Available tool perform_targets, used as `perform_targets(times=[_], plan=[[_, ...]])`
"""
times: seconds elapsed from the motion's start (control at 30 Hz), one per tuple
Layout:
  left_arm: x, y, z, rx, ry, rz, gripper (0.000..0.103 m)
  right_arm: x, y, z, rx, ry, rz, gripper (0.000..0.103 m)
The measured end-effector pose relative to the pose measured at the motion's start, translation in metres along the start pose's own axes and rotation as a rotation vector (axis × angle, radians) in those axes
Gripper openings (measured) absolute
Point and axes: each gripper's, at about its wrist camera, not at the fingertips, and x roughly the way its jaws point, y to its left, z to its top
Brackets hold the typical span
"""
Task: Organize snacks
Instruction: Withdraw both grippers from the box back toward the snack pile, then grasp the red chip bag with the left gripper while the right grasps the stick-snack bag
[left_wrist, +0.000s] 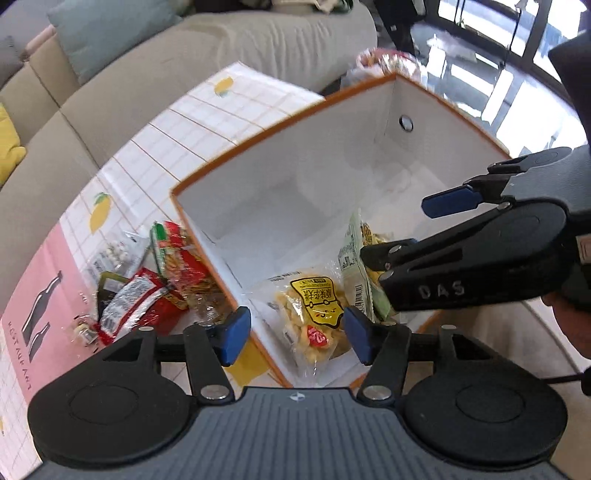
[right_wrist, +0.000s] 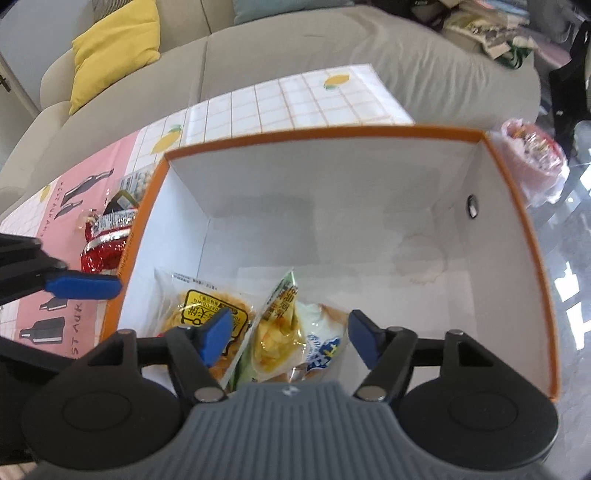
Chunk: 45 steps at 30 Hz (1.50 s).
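A white box with an orange rim (left_wrist: 280, 125) (right_wrist: 325, 132) stands on the table. Inside lie a yellow-labelled snack bag (left_wrist: 314, 310) (right_wrist: 210, 306), a green-edged bag (left_wrist: 354, 258) (right_wrist: 280, 314) and a blue-and-white bag (right_wrist: 325, 343). My left gripper (left_wrist: 297, 334) is open and empty, over the box's near-left wall. My right gripper (right_wrist: 290, 339) is open and empty above the bags in the box; it also shows in the left wrist view (left_wrist: 436, 221). Several loose snack packs, one of them red (left_wrist: 133, 302) (right_wrist: 103, 247), lie on the table left of the box.
The table has a lemon-print grid cloth (left_wrist: 207, 110) (right_wrist: 295, 96) with a pink panel. A beige sofa (left_wrist: 147, 74) (right_wrist: 332, 44) with a yellow cushion (right_wrist: 114, 48) runs behind. A plastic bag of snacks (right_wrist: 532, 162) sits right of the box.
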Motion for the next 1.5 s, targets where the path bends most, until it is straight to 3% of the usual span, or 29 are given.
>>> perform_targets(times=[0.1, 0.2, 0.4, 0.63, 0.8, 1.03, 1.5], plan=[[-0.016, 0.008, -0.006, -0.044, -0.048, -0.01, 0.069, -0.017, 0.004, 0.0, -0.006, -0.048, -0.028, 0.07], [-0.03, 0.022, -0.018, -0.119, -0.128, -0.021, 0.072, -0.035, 0.014, -0.001, -0.019, -0.127, -0.057, 0.08], [-0.05, 0.054, -0.054, -0.281, -0.28, 0.054, 0.072, -0.064, 0.045, -0.012, -0.053, -0.312, -0.081, 0.08], [-0.056, 0.096, -0.095, -0.457, -0.356, 0.103, 0.072, -0.058, 0.096, -0.025, -0.089, -0.379, -0.024, 0.08], [-0.051, 0.122, -0.121, -0.529, -0.35, 0.11, 0.072, -0.042, 0.134, -0.031, -0.183, -0.334, 0.017, 0.079], [-0.045, 0.152, -0.147, -0.555, -0.328, 0.087, 0.072, -0.018, 0.172, -0.028, -0.346, -0.281, 0.041, 0.074], [-0.002, 0.188, -0.124, -0.476, -0.22, -0.051, 0.072, 0.036, 0.2, 0.02, -0.651, -0.111, 0.041, 0.063]])
